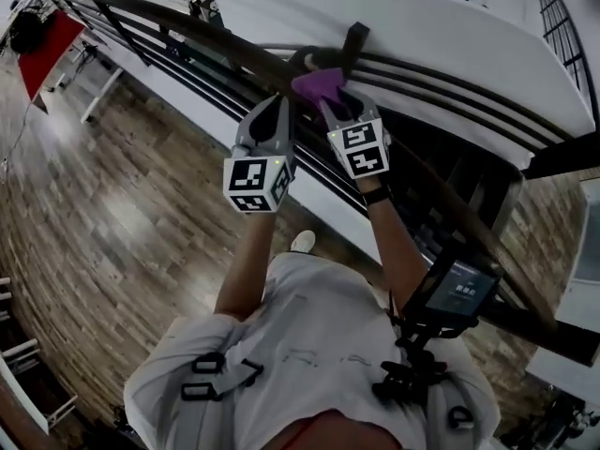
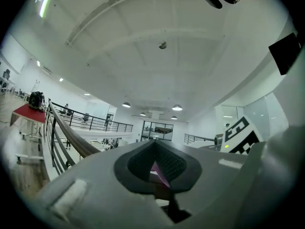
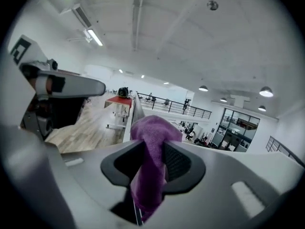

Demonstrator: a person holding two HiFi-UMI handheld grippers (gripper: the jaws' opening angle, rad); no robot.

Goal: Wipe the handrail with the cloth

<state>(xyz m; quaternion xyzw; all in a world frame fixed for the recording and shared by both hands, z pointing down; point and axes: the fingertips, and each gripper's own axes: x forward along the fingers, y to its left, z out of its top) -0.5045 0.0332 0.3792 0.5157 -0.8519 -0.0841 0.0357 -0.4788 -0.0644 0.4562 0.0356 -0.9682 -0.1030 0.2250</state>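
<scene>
A wood floor (image 1: 103, 204) lies far below on the left. The dark handrail (image 1: 187, 31) curves from the upper left down to the right. The left gripper (image 1: 281, 106) is raised just under the handrail, tips close beside the cloth (image 1: 317, 82). In its own view, the left gripper (image 2: 155, 144) has its jaws pressed together at the tips. A thin purple sliver shows in the gap behind them, and I cannot tell whether it is caught. The handrail (image 2: 71, 135) runs off to the left there. The right gripper (image 1: 328, 99) pinches the purple cloth against the handrail. In its own view, the right gripper (image 3: 151, 147) clamps the cloth (image 3: 152, 132), which bunches above the jaws and hangs below.
</scene>
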